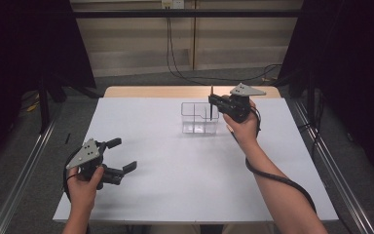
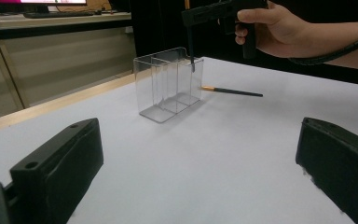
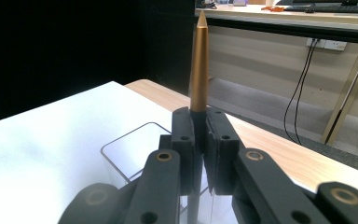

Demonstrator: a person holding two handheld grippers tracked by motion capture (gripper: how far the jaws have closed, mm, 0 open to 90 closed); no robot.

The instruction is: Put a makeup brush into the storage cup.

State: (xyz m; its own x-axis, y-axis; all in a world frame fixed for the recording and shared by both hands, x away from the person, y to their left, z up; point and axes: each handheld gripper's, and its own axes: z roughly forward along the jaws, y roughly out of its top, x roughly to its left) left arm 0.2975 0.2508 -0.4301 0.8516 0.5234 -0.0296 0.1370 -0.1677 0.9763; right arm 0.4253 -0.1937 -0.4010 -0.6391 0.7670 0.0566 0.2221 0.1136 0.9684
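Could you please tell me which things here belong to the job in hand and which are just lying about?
In the job:
- slim black brush with a gold pointed end, clamped upright in the right gripper
- clear plastic box with compartments below it

Lying about:
- second black brush with a gold end, flat on the white table beside the box
- left gripper, open, idle

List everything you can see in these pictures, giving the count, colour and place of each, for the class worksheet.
table: one, white top, centre of the room
organizer: one, clear plastic with compartments, far middle of the table
held pen: one, black with gold tapered end, upright over the organizer
lying pen: one, black with gold end, flat on the table beside the organizer
cables: black, floor beyond the table
left gripper: black, open, near left of the table
right gripper: black, shut on the held pen
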